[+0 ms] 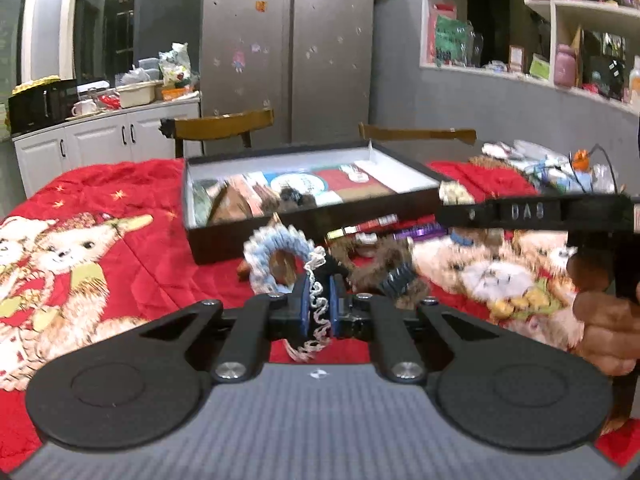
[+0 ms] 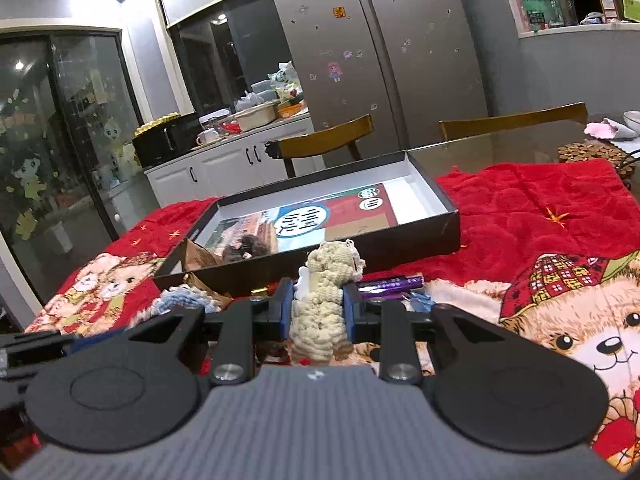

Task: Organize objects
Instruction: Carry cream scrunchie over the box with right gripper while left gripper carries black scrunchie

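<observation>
My left gripper (image 1: 319, 285) is shut on a blue and white knitted scrunchie (image 1: 276, 258), pinching its lace edge between the blue pads (image 1: 303, 304). It holds it above the red blanket, just in front of the shallow black box (image 1: 316, 222). My right gripper (image 2: 317, 300) is shut on a cream knitted scrunchie (image 2: 320, 312), also in front of the black box (image 2: 420, 240). The box holds a printed card, some brown paper and a dark fuzzy item (image 2: 244, 250). The right gripper's body shows at the right of the left wrist view (image 1: 532, 212).
A brown fuzzy scrunchie (image 1: 388, 268), a purple wrapped stick (image 2: 390, 283) and other small items lie on the red bear blanket (image 2: 540, 220) near the box. Two wooden chairs (image 2: 326, 144) stand behind the table. A cluttered pile (image 1: 552, 168) sits at the far right.
</observation>
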`<state>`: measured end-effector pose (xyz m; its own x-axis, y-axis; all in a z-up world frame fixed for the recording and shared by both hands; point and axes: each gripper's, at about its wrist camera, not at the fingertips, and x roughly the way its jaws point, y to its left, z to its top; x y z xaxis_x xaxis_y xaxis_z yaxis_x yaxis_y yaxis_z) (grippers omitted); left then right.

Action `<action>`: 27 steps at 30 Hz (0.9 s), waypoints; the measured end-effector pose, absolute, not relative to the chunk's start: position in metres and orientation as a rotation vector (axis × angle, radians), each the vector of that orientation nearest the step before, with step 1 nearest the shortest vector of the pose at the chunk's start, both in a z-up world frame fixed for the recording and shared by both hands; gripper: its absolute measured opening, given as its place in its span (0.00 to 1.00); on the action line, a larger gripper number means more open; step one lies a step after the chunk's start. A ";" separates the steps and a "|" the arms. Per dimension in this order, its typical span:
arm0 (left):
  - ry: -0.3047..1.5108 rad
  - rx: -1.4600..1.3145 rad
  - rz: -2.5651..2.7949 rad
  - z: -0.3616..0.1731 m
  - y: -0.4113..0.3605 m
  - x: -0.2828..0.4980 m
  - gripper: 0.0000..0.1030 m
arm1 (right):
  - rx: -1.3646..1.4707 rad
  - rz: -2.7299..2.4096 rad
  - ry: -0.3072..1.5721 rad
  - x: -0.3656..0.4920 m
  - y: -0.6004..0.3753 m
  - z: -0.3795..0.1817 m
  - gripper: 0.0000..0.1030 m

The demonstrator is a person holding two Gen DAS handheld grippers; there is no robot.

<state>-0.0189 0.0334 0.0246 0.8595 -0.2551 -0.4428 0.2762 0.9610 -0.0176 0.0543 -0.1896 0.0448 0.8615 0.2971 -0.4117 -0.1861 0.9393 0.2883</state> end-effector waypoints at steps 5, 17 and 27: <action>0.393 0.029 -0.242 0.051 0.043 -0.021 0.12 | 0.262 0.268 0.464 0.060 -0.189 0.059 0.28; 0.302 -0.134 -0.261 0.125 0.036 0.025 0.12 | 0.370 0.296 0.500 0.123 -0.192 0.103 0.28; 0.387 -0.253 -0.316 0.124 0.014 0.104 0.12 | 0.423 0.249 0.558 0.190 -0.192 0.092 0.28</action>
<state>0.1042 0.0142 0.1240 0.8784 -0.3474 -0.3281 0.2521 0.9202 -0.2995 0.1903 -0.1917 0.0924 0.8221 0.3389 -0.4575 -0.1138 0.8851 0.4512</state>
